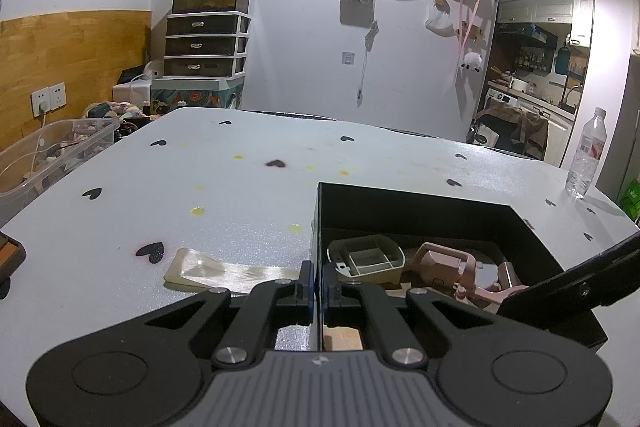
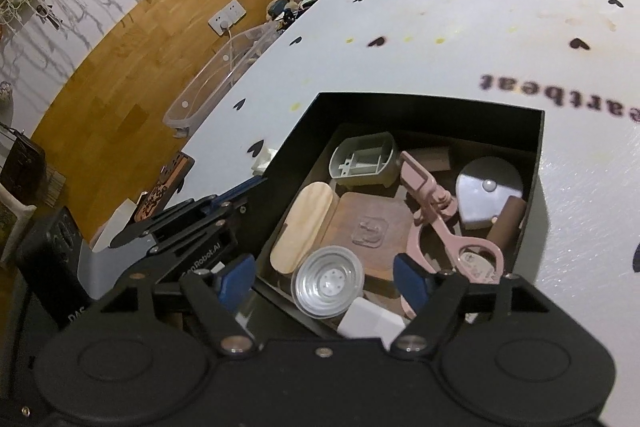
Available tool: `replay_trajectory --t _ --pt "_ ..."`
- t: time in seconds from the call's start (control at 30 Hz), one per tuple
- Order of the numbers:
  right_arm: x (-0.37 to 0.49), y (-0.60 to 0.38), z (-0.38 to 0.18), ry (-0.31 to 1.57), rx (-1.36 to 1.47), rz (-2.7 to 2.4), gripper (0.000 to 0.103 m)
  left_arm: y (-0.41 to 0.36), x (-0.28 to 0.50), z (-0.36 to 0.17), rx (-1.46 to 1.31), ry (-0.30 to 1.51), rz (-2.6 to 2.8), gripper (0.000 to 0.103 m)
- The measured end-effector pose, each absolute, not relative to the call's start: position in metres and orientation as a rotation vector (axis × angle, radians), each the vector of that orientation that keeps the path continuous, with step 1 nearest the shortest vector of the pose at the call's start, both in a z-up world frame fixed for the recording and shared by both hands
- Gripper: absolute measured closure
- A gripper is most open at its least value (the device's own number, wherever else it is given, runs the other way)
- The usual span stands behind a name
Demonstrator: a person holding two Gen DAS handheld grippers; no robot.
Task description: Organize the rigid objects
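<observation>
1. Black cardboard makes up the open box (image 2: 538, 163) on the white, heart-printed counter (image 1: 240, 187); the rigid items lie loose inside it.
2. The left tongs (image 1: 319, 285) are clamped on the box's left wall (image 1: 319, 227), one blue pad outside it and one inside.
3. The right tongs (image 2: 324, 277) hang over the near end of the box with their blue pads well apart, holding nothing.
4. Between those open pads, a little below them, sits a clear round plastic cup (image 2: 328, 281), next to a white block (image 2: 372, 321).
5. A pink clamp-like tool (image 2: 436, 219) stretches from the right pad toward the far wall; its ring end lies just beside that pad.
6. Farther in lie a grey tray-shaped shell (image 2: 364, 159), a pale wooden oval (image 2: 302, 227), a brown board (image 2: 372, 219) and a grey heart-shaped piece (image 2: 486, 195).
7. Outside the box, on the counter just left of the left tongs, lies a translucent flat plastic piece (image 1: 216, 273).
8. A water bottle (image 1: 587, 153) stands near the counter's far right edge.
</observation>
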State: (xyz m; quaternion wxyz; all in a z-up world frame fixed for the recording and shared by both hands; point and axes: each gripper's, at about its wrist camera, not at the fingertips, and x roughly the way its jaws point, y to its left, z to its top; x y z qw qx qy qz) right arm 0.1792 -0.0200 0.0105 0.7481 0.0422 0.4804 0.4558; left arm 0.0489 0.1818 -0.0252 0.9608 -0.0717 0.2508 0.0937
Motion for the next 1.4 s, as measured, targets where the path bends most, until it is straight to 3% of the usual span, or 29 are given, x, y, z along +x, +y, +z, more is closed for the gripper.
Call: replay_trajectory --t 0.3,0.7,0.97,1.03,1.17,1.4 --pt "0.175 -0.032 0.021 0.965 0.103 0.984 0.021 0.182 0.049 -0.025 -0.145 0.509 0.189 0.100" --pt "0.151 -0.069 0.028 0.657 0.051 0.804 0.019 0.182 0.043 -0.022 -0.128 0.494 0.188 0.100" --pt "0.124 -0.093 0.027 0.495 0.031 0.684 0.012 0.166 0.014 -0.001 -0.106 0.438 0.145 0.097" --pt "0.117 -0.099 0.026 0.464 0.026 0.659 0.009 0.160 0.005 0.003 -0.100 0.430 0.139 0.090" --pt "0.104 -0.110 0.024 0.444 0.037 0.625 0.004 0.150 -0.007 0.006 -0.080 0.427 0.157 0.065" --pt "0.076 -0.117 0.016 0.355 -0.032 0.550 0.000 0.133 -0.029 0.008 -0.054 0.429 0.173 0.041"
